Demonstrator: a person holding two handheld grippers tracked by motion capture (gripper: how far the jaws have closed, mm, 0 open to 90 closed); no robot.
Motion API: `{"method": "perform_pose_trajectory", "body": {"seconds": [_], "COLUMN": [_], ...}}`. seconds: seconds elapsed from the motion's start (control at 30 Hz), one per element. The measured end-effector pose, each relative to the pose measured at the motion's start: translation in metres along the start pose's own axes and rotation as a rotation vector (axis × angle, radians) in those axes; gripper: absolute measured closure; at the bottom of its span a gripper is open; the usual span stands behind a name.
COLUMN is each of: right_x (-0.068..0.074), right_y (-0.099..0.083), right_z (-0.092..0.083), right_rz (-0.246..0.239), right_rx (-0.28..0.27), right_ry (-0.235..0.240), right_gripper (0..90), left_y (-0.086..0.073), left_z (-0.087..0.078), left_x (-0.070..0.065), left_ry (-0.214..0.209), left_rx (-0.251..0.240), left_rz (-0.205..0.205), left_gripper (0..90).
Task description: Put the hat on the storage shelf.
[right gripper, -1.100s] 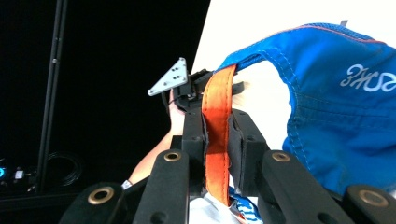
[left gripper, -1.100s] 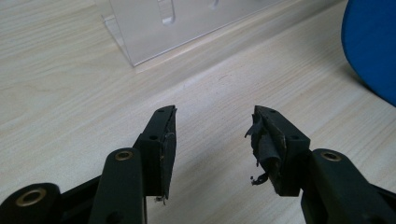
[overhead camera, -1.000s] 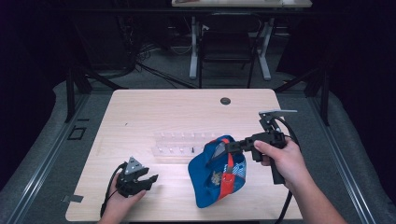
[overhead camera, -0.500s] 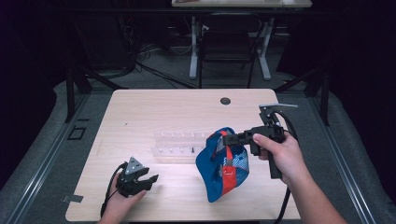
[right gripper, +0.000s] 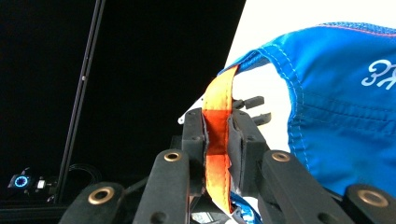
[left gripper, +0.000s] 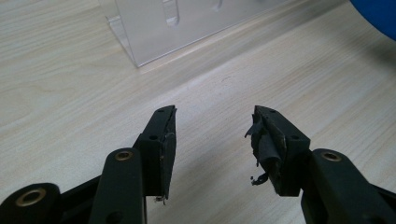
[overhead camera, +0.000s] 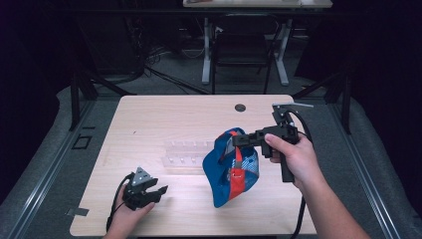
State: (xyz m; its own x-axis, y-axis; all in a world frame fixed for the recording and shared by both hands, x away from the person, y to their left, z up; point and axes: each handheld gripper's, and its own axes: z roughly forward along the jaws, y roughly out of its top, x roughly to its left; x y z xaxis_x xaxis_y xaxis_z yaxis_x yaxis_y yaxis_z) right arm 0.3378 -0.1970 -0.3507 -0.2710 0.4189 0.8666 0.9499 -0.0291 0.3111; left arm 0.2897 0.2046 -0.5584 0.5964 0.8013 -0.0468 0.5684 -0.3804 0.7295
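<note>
Blue fabric cap with an orange-red strap (overhead camera: 231,169) is hanging in the air above the light wooden table (overhead camera: 164,117), front-right of centre, its lower edge near or just touching the tabletop, can't tell which. Right gripper (overhead camera: 240,140) is pinching the cap's orange strap (right gripper: 215,140) between narrow jaws, and versus a second ago it is carrying the cap higher and a bit further right, so the cap is now dangling upright instead of slumping flat. Likely meaning: pick-up done, cap is on its way to the clear acrylic rack (overhead camera: 186,154) just behind-left of it. Left gripper (overhead camera: 154,191) is resting wide and empty at the near-left table edge, unchanged, above bare wood (left gripper: 212,100).
</note>
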Motion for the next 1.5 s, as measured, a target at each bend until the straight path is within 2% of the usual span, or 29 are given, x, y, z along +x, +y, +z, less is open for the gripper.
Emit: {"method": "perform_pose_trajectory", "body": {"seconds": [0.63, 1.17, 1.5], "right_x": [0.023, 0.029, 0.029], "right_y": [0.016, 0.03, 0.041], "right_z": [0.003, 0.016, 0.023], "right_rz": [-0.012, -0.003, 0.009], "right_rx": [-0.014, -0.022, -0.046], "right_ry": [0.006, 0.009, 0.014], "right_gripper": [77.8, 77.8, 77.8], "left_y": [0.0, 0.0, 0.001], "left_z": [0.0, -0.001, -0.001], "left_x": [0.0, 0.002, -0.001], "left_ry": [-0.001, 0.001, -0.004], "left_rx": [-0.003, -0.009, -0.01], "left_rz": [-0.006, -0.004, -0.003], "left_gripper": [50.4, 50.4, 50.2]}}
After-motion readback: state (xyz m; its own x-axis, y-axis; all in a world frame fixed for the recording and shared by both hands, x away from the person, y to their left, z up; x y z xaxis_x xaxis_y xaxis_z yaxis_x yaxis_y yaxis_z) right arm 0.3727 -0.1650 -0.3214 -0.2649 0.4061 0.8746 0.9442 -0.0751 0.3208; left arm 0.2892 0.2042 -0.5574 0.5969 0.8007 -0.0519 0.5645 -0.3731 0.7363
